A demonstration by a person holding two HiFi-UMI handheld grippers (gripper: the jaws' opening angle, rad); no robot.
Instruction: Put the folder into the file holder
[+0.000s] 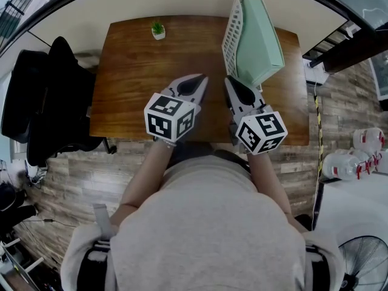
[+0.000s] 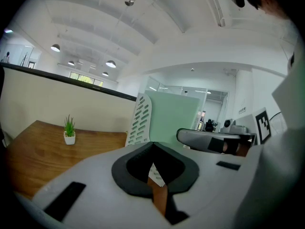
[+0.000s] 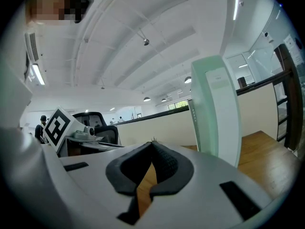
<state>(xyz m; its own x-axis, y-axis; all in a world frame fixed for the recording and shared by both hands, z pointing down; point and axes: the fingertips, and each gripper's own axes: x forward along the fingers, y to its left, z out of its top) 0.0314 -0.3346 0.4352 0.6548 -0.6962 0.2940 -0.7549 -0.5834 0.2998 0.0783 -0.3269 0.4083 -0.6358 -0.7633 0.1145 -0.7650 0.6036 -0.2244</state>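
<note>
Currently, both tools are hovering side by side above the near half of the wooden table [image 1: 133, 77], each pointing away from the person. The left gripper [image 1: 202, 81] is showing its jaws together, the dark pads meeting at the tip with nothing between them. The right gripper [image 1: 231, 82] is showing the same state: jaws pressed together and carrying nothing.

The green folder [image 1: 259, 41] is sitting inside the white slotted file holder [image 1: 231, 36], which is standing on the far right part of the table. In the head view the holder is lying just beyond the right gripper's tips and a little to their right; whether they are touching cannot be told there. In the right gripper view it is rising to the right of the jaws, outside them. From the left gripper it is lying farther off, ahead and to the right, past the other tool.

The folder is standing on edge with its long axis running upward from the table. One broad green face is lying against the holder's slotted wall, and the other is facing the table's right side. Its narrow pale front is turning toward the person. A small potted plant [image 1: 158, 30] is standing at the table's far edge, well apart from the holder and from both tools.
</note>
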